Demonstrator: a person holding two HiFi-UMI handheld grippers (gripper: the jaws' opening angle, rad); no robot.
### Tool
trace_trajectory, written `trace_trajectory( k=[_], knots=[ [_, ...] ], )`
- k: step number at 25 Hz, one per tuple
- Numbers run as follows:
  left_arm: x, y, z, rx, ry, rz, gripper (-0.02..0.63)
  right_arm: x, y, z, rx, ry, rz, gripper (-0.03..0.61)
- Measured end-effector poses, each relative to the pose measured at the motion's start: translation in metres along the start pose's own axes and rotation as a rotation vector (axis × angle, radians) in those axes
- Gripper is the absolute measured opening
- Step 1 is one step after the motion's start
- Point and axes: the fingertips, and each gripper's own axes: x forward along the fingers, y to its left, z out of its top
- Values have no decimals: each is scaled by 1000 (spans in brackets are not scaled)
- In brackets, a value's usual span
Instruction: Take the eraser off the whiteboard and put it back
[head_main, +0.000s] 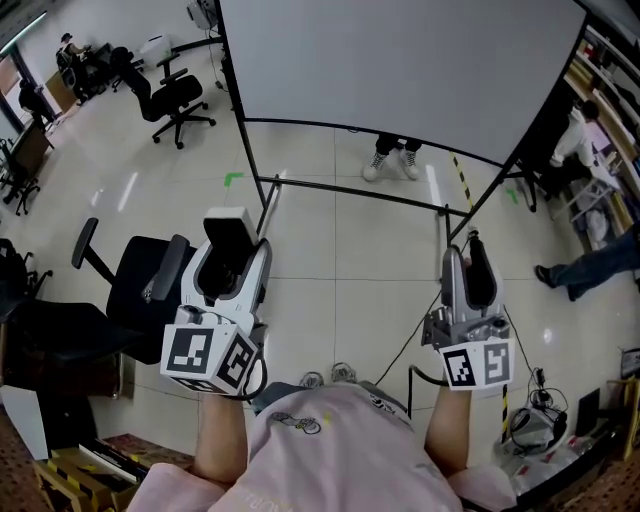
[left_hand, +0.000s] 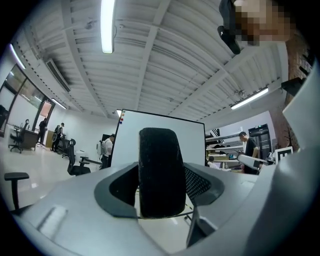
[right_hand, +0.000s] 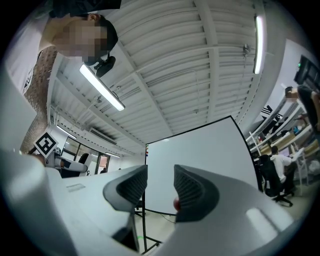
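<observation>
The eraser (left_hand: 161, 172), a dark felt-faced block, stands upright between the jaws of my left gripper (left_hand: 162, 200), whose pads press on both its sides. In the head view it shows as a white block (head_main: 230, 224) at the tip of the left gripper (head_main: 232, 246). The whiteboard (head_main: 400, 70) stands ahead on a black frame, blank, and both grippers point toward it from some way off. My right gripper (right_hand: 160, 192) is open by a narrow gap with nothing between its pads; in the head view the right gripper (head_main: 470, 248) sits level with the left one.
Small magnets (left_hand: 121, 116) sit at the board's top left corner. A black office chair (head_main: 140, 290) stands close on my left, another chair (head_main: 172, 100) farther back. A person's feet (head_main: 392, 160) show behind the board, another person (head_main: 590, 265) at the right. Cables (head_main: 530, 425) lie on the floor.
</observation>
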Motion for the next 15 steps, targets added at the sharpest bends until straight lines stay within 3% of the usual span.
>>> trace_trajectory(
  k=[15],
  knots=[
    [3,-1,-4,-35,3,16,275,-3,-2,-7,-3,8,-8,167]
  ],
)
